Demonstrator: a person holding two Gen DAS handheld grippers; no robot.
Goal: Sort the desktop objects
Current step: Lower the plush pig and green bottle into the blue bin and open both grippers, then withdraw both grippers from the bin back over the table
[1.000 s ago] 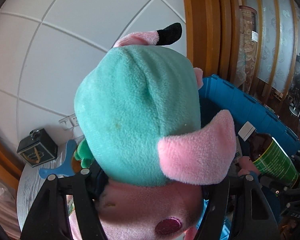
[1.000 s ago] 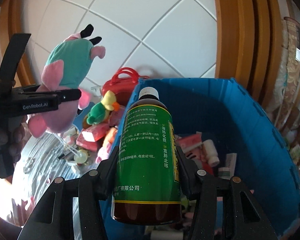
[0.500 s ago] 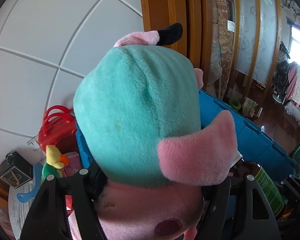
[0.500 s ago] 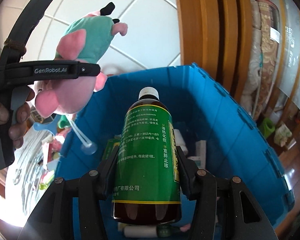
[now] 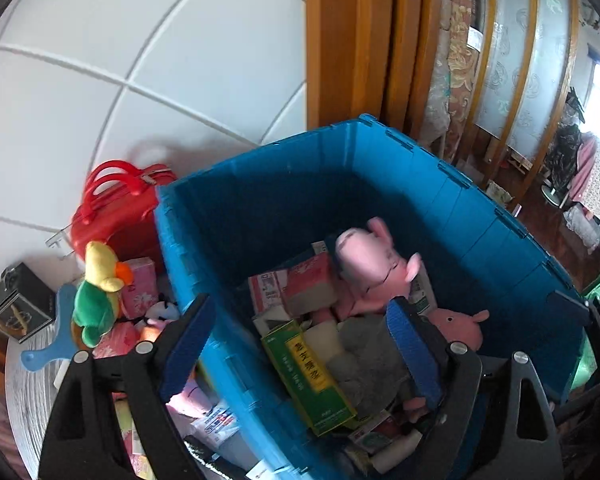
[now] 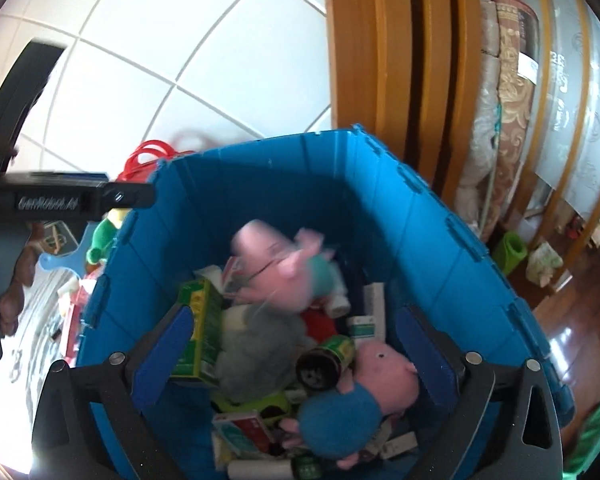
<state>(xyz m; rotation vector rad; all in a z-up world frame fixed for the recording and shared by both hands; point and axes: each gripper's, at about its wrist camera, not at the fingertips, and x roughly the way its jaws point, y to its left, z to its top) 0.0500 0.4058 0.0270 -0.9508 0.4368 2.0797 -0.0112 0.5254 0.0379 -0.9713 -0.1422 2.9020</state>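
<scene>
While both grippers tilt over the blue bin (image 5: 440,184), their empty jaws are opening

blue bin (image 5: 452,184) open above, its floor packed; red case (image 5: 116,216) and parrot toy (image 5: 98,292) crowd its left wall.

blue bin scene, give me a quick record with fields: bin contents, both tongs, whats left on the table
bin: blue bin, open top
contents: pink plush in teal top, blurred; pink plush in blue; green-label bottle on its side; green box; grey plush
left tongs: opening, nothing between them
right tongs: opening, nothing between them
table: green and yellow plush, red case, black box
</scene>
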